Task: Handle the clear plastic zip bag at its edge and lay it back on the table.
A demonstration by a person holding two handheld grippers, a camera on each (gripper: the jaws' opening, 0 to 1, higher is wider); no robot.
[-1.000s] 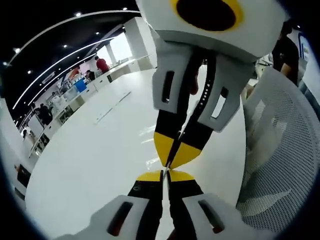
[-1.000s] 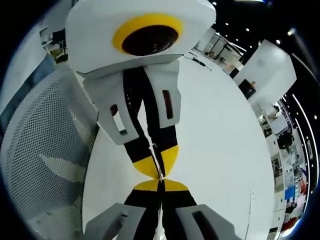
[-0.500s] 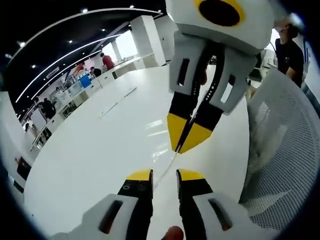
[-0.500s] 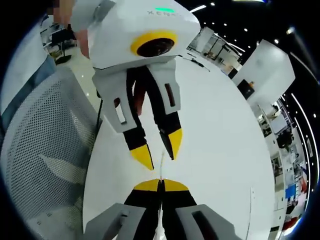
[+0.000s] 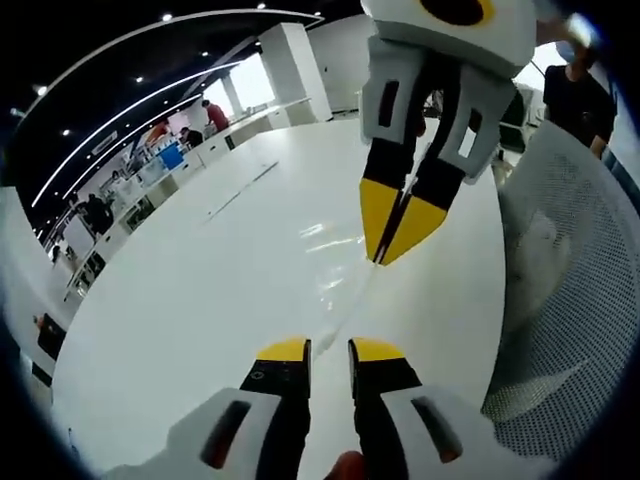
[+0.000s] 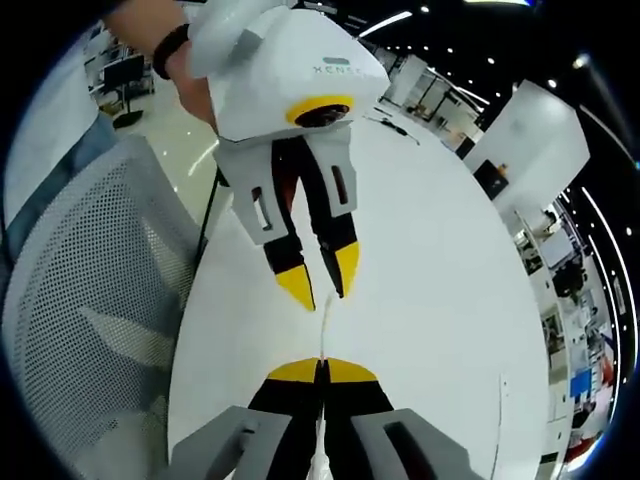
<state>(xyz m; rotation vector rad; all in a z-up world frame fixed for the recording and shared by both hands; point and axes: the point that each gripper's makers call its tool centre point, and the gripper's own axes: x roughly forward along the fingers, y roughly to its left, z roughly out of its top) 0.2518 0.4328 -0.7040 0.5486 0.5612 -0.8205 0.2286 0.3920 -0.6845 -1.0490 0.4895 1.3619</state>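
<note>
You are working over a glossy white table [image 5: 200, 300] that catches soft reflections of the ceiling lights, with a white mesh chair back [image 5: 575, 270] just beside its edge, also seen in the right gripper view [image 6: 80, 300]. Around you is a large open hall with a dark ceiling dotted with small spotlights [image 5: 165, 17] and crossed by long curved light strips [image 5: 130, 110], plus a thick white pillar [image 5: 295, 60] and a bright window [image 5: 252, 82]. Farther off, long white counters [image 5: 150, 190] carry small items, and people [image 5: 210, 120] stand near them.
</note>
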